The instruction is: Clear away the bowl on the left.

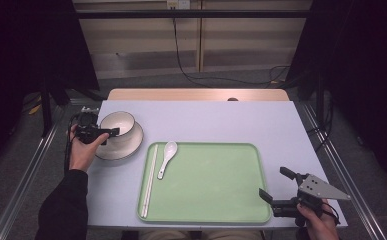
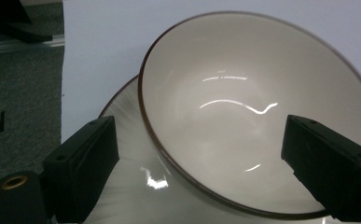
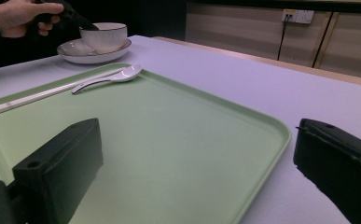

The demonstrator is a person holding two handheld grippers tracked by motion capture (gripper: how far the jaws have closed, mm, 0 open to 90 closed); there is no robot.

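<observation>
Bowl (image 1: 118,124) sits on plate (image 1: 131,145) at bench's (image 1: 221,120) far left corner. Left tongs (image 1: 112,133) at its near rim, jaws wide apart w/ rim between them, pads not pressing. Spoon (image 1: 166,157) & chopsticks (image 1: 149,181) lie on green tray (image 1: 211,185) beside it. Right tongs (image 1: 273,184) open, holding nothing, at tray's near right corner.
</observation>
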